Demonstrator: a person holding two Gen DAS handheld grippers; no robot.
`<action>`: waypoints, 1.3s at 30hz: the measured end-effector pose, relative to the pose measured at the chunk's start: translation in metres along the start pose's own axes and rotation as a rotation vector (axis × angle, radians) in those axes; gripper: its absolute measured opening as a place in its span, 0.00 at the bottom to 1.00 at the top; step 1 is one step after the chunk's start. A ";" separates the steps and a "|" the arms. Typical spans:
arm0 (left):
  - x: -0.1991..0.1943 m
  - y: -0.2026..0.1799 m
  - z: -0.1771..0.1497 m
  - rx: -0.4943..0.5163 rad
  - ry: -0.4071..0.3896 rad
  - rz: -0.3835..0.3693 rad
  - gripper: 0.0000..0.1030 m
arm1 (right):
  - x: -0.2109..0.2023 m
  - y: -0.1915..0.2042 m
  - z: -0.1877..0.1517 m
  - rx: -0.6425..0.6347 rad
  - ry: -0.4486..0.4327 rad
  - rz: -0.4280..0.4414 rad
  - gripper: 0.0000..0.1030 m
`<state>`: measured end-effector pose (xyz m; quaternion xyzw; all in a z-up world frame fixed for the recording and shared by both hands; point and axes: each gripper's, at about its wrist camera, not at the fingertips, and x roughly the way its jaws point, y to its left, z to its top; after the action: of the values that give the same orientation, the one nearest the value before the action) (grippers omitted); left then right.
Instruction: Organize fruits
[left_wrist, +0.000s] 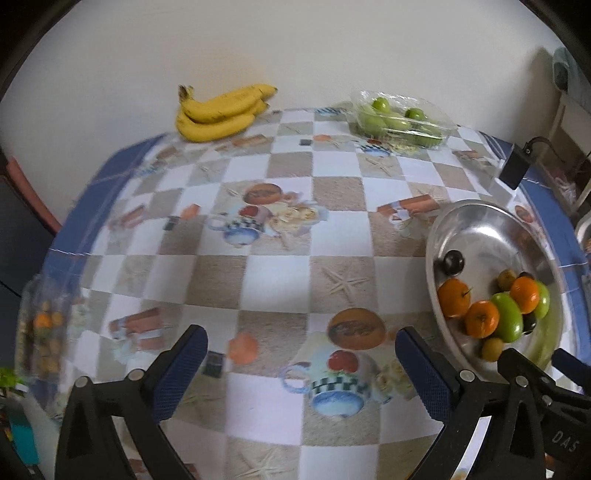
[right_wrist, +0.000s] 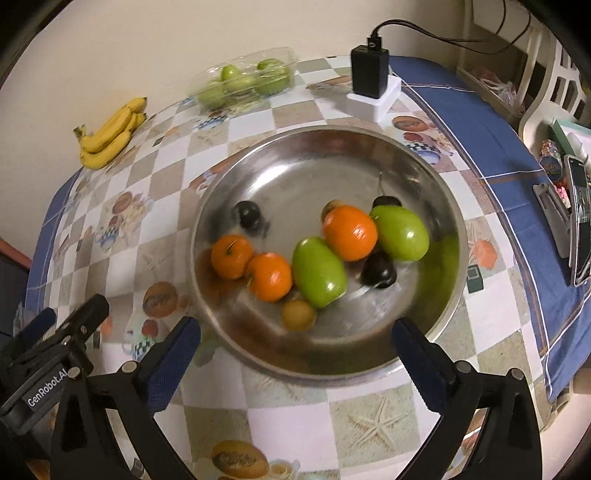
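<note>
Both grippers empty, jaws spread wide, nothing between the pads. Left gripper (left_wrist: 301, 369) hovering over bare checkered cloth at the bottom of the left wrist view; right gripper (right_wrist: 295, 365) poised over the near rim of the metal bowl (right_wrist: 258, 170) in the right wrist view, with the left gripper's body showing at that frame's lower left.

Partly done, by the look of it. Already in the bowl, clustered toward its lower half in the right wrist view: three oranges (right_wrist: 349, 232), two green fruits (right_wrist: 318, 272), a few dark plum-like fruits (right_wrist: 378, 271) and a couple of small brownish ones (right_wrist: 298, 314). Some blur on them, so possibly not settled.

Still outside the bowl: a bunch of bananas (left_wrist: 218, 112) at the upper centre-left of the left wrist view, against the wall, and a clear plastic tray of green fruits (left_wrist: 399, 120) at the upper right, both at the far edge of the desk (left_wrist: 280, 266) and well apart from the bowl. Another clear container (left_wrist: 44, 332) at the left edge, blurred, seemingly with small orange and brownish fruit inside.

Left to do, most likely: bringing over the bananas, the boxed green fruits, and whatever remains in the blurred container.
</note>
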<state>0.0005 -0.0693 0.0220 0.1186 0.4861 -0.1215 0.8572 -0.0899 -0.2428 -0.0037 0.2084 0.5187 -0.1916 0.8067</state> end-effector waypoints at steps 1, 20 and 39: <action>-0.003 0.000 -0.002 0.007 -0.011 0.013 1.00 | -0.002 0.002 -0.003 -0.007 -0.002 -0.002 1.00; -0.037 0.021 -0.039 -0.003 -0.044 0.078 1.00 | -0.024 0.020 -0.029 -0.073 -0.049 -0.048 1.00; -0.021 0.039 -0.037 -0.050 0.018 0.113 1.00 | -0.014 0.029 -0.030 -0.112 -0.011 -0.050 1.00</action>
<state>-0.0273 -0.0188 0.0245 0.1254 0.4893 -0.0598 0.8610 -0.1031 -0.2008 0.0019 0.1491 0.5293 -0.1834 0.8148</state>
